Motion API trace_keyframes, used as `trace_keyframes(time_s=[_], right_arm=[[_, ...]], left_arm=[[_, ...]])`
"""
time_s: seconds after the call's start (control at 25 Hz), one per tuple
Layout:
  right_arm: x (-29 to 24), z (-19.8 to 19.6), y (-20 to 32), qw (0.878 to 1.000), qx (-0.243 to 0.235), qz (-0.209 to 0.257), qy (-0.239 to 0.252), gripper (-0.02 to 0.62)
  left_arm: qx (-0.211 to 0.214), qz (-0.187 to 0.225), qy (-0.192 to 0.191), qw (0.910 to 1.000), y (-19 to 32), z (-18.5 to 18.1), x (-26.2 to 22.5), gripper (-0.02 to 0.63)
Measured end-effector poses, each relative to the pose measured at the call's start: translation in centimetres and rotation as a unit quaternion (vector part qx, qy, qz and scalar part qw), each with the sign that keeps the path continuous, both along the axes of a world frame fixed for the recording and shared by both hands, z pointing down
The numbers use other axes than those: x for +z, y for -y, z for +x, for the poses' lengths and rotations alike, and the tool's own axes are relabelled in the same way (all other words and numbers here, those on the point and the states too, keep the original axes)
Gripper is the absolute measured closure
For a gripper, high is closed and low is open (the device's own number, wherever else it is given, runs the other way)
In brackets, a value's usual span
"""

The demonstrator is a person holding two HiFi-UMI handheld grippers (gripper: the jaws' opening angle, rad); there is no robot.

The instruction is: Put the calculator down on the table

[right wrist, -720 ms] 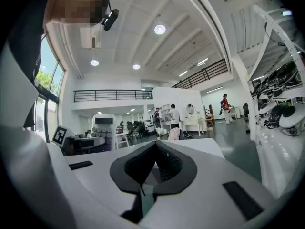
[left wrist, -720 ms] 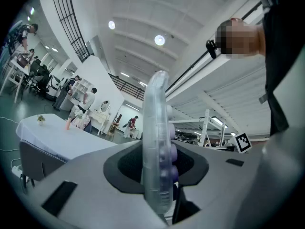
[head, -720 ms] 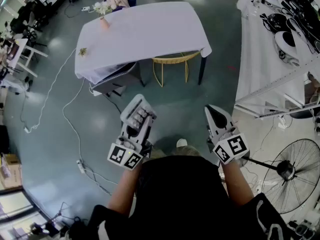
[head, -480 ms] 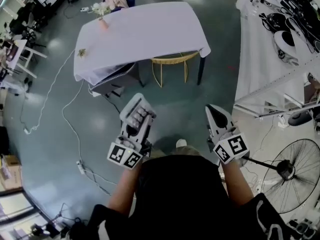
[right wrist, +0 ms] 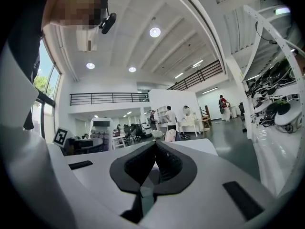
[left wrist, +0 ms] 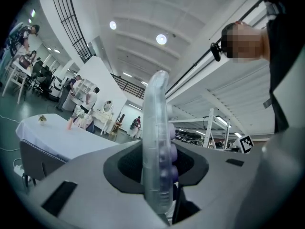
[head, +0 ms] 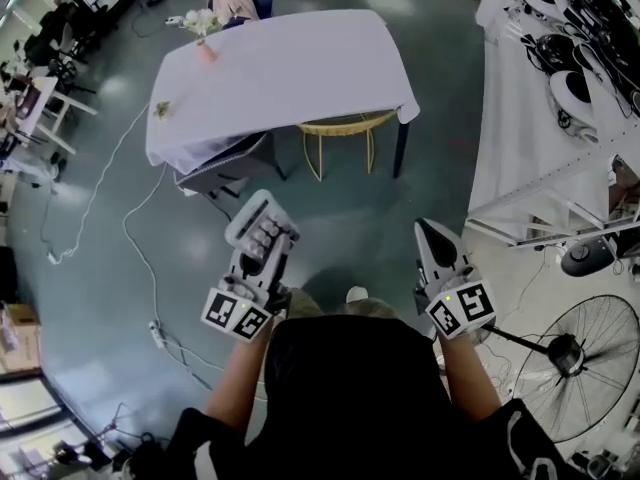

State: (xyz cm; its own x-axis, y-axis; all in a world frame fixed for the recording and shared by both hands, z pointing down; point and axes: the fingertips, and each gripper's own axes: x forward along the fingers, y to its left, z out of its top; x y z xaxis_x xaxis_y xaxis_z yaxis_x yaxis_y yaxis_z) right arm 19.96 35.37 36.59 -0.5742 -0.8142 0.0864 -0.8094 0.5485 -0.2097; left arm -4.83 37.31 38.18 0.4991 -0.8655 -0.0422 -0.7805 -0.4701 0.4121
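Left tool (head: 255,268) has drifted left, clamped on calculator (head: 262,230); right tool (head: 430,238) closed, empty. Surface (head: 300,68) well off: early release likely drops it on floor (head: 120,168).

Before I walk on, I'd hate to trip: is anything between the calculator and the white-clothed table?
Mostly bare floor. The calculator in the left gripper faces the table, where a yellow chair and a grey chair are tucked at the near edge; a cable trails at left.
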Motion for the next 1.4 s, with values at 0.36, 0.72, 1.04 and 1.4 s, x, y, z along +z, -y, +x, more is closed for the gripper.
trace_keyframes(time_s=[0.36,0.72,1.04,1.4], right_arm=[[2.0,-0.6,4.5,1.0,-0.022,-0.011,0.008,0.597],[2.3,-1.7,16.6,0.999,0.011,-0.038,0.021,0.597],[-0.5,-5.4,29.0,0.997,0.052,-0.044,0.042,0.597],[1.5,-9.7,36.3,0.995,0.056,-0.078,0.02,0.597]], left_arm=[[-0.006,-0.021,-0.005,0.9997,5.2,-0.4,2.2,0.483],[0.03,-0.038,-0.031,0.9983,19.3,-0.6,4.4,0.483],[0.085,-0.083,-0.07,0.9904,30.1,-1.4,6.3,0.483],[0.091,-0.111,-0.085,0.9861,37.7,-5.4,9.8,0.483]])
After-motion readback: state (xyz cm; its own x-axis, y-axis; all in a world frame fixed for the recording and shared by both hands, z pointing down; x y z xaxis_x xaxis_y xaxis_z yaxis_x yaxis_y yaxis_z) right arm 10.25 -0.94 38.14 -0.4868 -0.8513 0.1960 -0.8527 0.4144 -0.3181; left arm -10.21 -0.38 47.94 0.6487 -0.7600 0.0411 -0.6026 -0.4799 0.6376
